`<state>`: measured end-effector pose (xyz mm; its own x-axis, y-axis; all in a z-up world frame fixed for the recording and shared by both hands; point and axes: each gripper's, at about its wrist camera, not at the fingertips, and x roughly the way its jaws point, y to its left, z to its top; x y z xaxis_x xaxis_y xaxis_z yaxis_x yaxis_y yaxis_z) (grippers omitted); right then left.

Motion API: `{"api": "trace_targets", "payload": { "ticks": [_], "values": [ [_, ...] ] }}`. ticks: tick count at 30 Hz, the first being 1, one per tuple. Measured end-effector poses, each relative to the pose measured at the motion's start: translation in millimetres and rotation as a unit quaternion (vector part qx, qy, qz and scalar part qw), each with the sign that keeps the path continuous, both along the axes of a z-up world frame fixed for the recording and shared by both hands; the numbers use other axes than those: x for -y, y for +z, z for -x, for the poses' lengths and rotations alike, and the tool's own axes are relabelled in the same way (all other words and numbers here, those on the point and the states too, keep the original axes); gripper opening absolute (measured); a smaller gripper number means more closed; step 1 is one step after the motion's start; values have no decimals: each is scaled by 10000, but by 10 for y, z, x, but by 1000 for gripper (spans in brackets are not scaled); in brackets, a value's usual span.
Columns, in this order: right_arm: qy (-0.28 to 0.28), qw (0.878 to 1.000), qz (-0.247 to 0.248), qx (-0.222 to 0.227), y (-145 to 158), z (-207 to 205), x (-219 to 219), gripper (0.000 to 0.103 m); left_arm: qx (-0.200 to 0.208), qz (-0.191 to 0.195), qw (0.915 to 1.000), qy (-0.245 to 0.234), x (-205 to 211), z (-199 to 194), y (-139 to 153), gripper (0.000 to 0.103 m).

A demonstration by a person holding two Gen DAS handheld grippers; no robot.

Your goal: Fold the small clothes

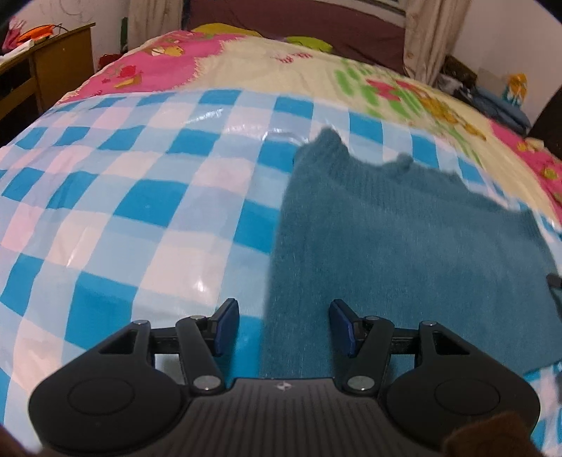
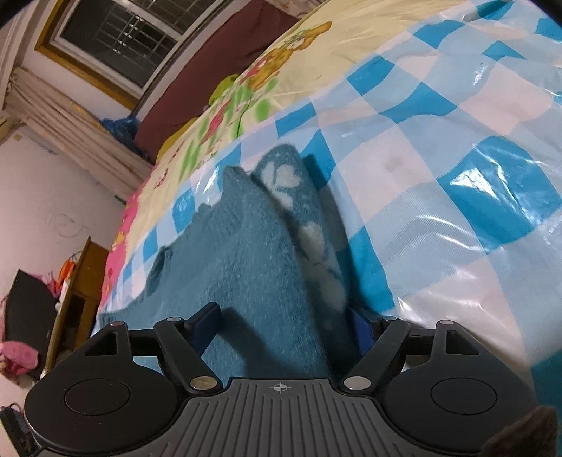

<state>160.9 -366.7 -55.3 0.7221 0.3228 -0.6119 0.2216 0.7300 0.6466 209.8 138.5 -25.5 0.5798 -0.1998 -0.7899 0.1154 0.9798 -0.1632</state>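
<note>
A small teal knit sweater [image 1: 404, 246] lies flat on a blue-and-white checked plastic sheet [image 1: 140, 197] on the bed. My left gripper [image 1: 284, 327] is open, its fingers straddling the sweater's left edge just above the cloth. In the right wrist view the sweater [image 2: 239, 253] has a raised fold with a white flower pattern [image 2: 316, 246] along its right side. My right gripper [image 2: 284, 327] is open over the sweater; the fold runs down between its fingers, and the right finger is partly hidden behind the cloth.
Beyond the checked sheet [image 2: 456, 175] lies a cartoon-print quilt [image 1: 281, 66]. A wooden desk [image 1: 52, 70] stands left of the bed. A dark red headboard [image 1: 298, 17], curtains and a window [image 2: 116, 38] are at the back. Clutter [image 1: 491, 95] sits at the bed's right.
</note>
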Motion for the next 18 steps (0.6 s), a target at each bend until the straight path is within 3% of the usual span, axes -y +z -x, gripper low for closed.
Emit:
{"api": "trace_targets", "payload": {
  "ticks": [8, 10, 12, 13, 15, 18],
  "values": [
    [-49, 9999, 90, -82, -34, -99, -84, 82, -222, -31, 9997, 135, 42, -117, -133, 76],
    [-131, 9998, 36, -115, -59, -124, -91, 82, -225, -71, 9997, 118, 80, -133, -122, 69],
    [-155, 9998, -7, -139, -56, -124, -85, 78, -276, 153, 9995, -49, 114, -148, -85, 39],
    [-152, 9997, -69, -151, -56, -119, -72, 76, -312, 218, 9992, -79, 132, -157, -66, 39],
    [-141, 9993, -284, -176, -67, -93, -29, 60, -315, 90, 9993, -172, 166, -168, -63, 39],
    [-156, 9989, -394, -205, -74, -64, -17, 50, -461, 284, 9985, -108, 117, -200, -115, 38]
  ]
}}
